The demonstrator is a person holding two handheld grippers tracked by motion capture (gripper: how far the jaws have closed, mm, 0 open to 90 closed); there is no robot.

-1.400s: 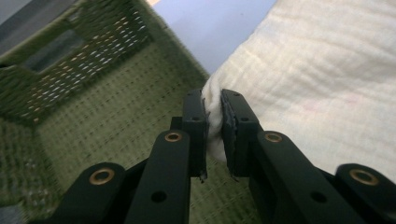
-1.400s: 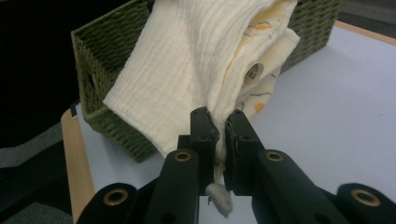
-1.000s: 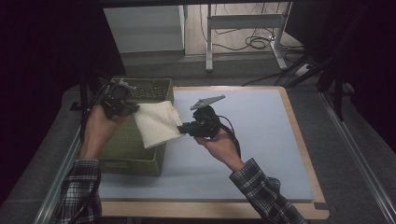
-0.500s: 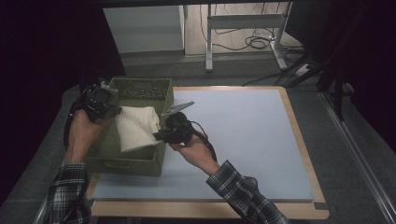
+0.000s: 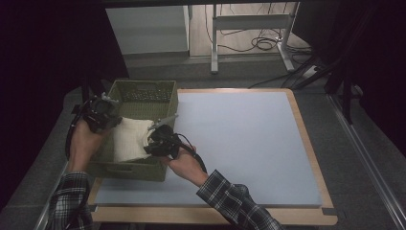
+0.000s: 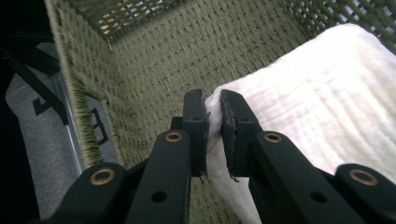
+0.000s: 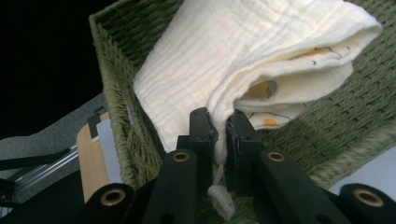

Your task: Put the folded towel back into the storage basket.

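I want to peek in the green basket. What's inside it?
Inside the green basket is a folded cream cloth, pinched by the left claw and the right claw. Bare woven floor shows beside it. What lies under the cloth is covered.

In the left gripper view the folded cloth (image 6: pixel 322 102) runs off the right and bottom edges, and the basket (image 6: pixel 140 70) wall is blurred at the left. In the high view the cloth (image 5: pixel 131 139) hides the basket (image 5: pixel 143 93) floor, and dark covers the room's left side.
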